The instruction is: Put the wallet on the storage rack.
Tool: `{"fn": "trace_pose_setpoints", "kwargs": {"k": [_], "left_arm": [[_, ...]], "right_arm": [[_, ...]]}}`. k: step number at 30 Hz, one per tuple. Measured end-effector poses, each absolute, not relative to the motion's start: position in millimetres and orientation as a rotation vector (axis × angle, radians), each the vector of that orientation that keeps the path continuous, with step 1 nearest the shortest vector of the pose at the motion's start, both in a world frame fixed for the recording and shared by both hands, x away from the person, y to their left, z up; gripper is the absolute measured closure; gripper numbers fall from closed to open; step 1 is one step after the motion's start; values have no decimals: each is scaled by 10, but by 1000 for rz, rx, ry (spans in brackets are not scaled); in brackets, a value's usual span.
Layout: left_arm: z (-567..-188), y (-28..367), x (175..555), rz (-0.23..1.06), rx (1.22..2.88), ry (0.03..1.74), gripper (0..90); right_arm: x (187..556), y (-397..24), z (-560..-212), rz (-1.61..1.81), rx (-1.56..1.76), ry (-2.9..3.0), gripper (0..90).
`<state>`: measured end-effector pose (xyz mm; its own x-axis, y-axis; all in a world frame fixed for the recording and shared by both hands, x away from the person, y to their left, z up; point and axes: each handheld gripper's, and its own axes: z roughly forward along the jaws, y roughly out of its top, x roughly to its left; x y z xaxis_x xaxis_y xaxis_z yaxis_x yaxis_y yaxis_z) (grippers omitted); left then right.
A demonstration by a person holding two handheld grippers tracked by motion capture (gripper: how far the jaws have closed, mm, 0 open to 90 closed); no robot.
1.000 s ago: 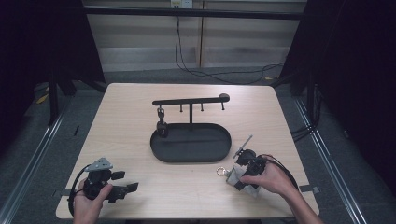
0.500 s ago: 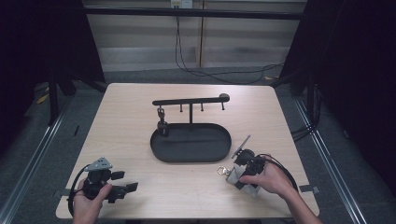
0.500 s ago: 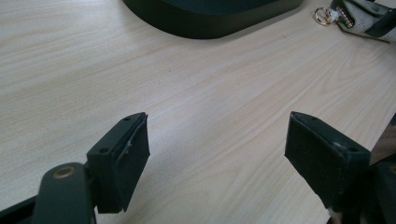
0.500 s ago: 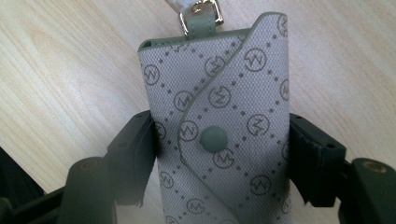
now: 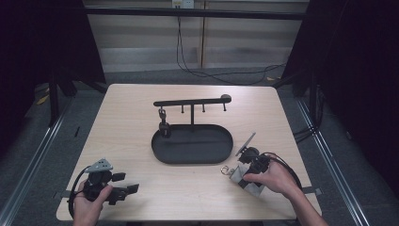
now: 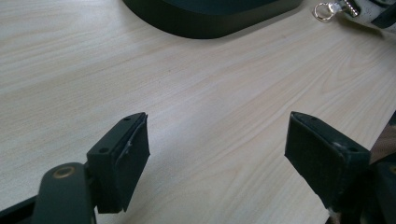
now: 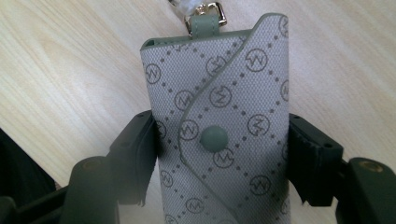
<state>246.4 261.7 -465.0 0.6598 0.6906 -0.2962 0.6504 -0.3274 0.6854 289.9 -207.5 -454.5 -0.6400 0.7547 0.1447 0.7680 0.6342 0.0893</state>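
1. The black oval tray point(image 5: 192, 157) sits in the middle of the counter point(image 5: 131, 108), and a black rack with hooks point(image 5: 192, 101) stands at its far edge.
2. The right tongs point(image 5: 241, 175) lie on the counter just off the tray's near right corner, held by the person's right hand point(image 5: 272, 179).
3. Their jaws have just been closing, and they now press from both sides on a grey patterned key pouch point(image 7: 219, 130), which has a round snap on its flap.
4. The pouch lies flat on the counter, just beside the tray's near right corner, with its metal ring point(image 5: 226, 169) pointing toward the tray.
5. The left tongs point(image 5: 126, 183) rest at the near left of the counter, well apart from the tray, in the person's left hand point(image 5: 89, 207).
6. Their jaws stand wide apart with nothing between them, just bare wood under them.
7. A small dark item point(image 5: 163, 126) hangs from the rack's left hook, down at the tray's far left rim.
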Motion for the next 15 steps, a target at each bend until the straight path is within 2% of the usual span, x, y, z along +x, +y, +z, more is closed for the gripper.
{"fn": "trace_pose_setpoints", "kwargs": {"k": [15], "left_arm": [[-4669, 2618, 2488, 47, 2050, 1054, 218]], "right_arm": [[2941, -2102, -4430, -208, -1306, -2727, 330]]}}
